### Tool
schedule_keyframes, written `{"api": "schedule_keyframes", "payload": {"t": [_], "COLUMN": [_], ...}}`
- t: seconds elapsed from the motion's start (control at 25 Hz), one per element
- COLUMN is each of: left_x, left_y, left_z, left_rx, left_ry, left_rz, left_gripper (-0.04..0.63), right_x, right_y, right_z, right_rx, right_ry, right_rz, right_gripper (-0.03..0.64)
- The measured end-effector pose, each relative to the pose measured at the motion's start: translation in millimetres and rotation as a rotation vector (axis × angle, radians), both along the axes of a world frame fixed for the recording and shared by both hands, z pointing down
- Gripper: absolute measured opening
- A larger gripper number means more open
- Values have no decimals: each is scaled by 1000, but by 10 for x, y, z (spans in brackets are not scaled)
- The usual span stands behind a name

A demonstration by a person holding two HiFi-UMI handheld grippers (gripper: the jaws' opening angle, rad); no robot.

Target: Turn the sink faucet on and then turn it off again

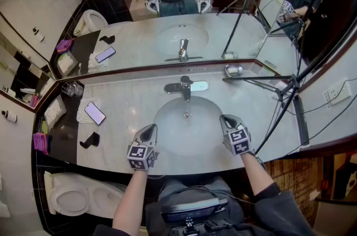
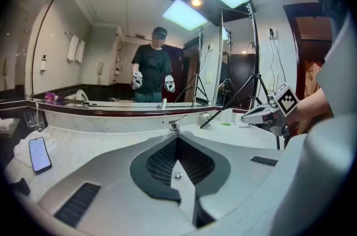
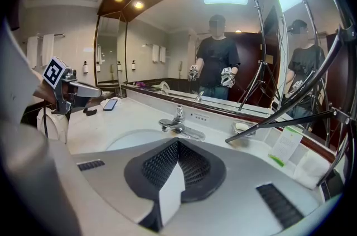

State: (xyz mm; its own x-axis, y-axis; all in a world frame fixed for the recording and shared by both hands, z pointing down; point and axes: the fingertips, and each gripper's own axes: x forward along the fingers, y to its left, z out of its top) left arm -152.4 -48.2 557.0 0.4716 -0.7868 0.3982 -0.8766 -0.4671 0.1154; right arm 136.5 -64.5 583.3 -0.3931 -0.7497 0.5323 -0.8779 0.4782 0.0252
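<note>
The chrome faucet (image 1: 186, 87) stands at the back of the oval sink basin (image 1: 167, 131) in the marble counter; I see no water stream. My left gripper (image 1: 150, 130) hovers over the basin's near left rim, shut and empty. My right gripper (image 1: 225, 118) hovers over the near right rim, also shut with nothing in it. Both point toward the mirror, well short of the faucet. In the left gripper view the closed gripper (image 2: 177, 138) lines up with the faucet (image 2: 174, 126). The right gripper view shows the faucet (image 3: 178, 124) just beyond the closed gripper (image 3: 177, 143).
A phone (image 1: 95, 112) on a cloth and a black clip (image 1: 89, 140) lie left of the basin, with glasses (image 1: 71, 88) further back. A soap dish (image 1: 234, 70) and black tripod legs (image 1: 279, 84) occupy the right back. A toilet (image 1: 78, 196) sits at lower left.
</note>
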Motion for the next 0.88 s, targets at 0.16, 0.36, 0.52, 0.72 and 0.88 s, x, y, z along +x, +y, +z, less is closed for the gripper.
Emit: {"api": "schedule_keyframes", "payload": {"t": [0.16,0.36,0.52,0.72,0.88], "left_x": [-25,-36,-42,-74,-74], "left_y": [-1,-27,-74,-128,-171], "left_z": [18,61,106,172,221], "left_rx": [-7,-18,-28,-44,-54], "left_ry": [-1,-6,-12,-23,-28], "left_rz": [-6,-11,-12,-15,-13], "left_gripper": [-5,-5,-5,-5,-5], "right_x": [-21,-36,-37,-113,-239], "right_y": [-52,-166,-321,-586,-885], "right_z": [0,54,99,177,207], "right_rx": [-3,-16,-15,-9,3], "right_ry": [-5,2,25,75,124], "right_rz": [-7,-20,-20,-44,-81], "right_gripper": [18,18,20,38,58]}}
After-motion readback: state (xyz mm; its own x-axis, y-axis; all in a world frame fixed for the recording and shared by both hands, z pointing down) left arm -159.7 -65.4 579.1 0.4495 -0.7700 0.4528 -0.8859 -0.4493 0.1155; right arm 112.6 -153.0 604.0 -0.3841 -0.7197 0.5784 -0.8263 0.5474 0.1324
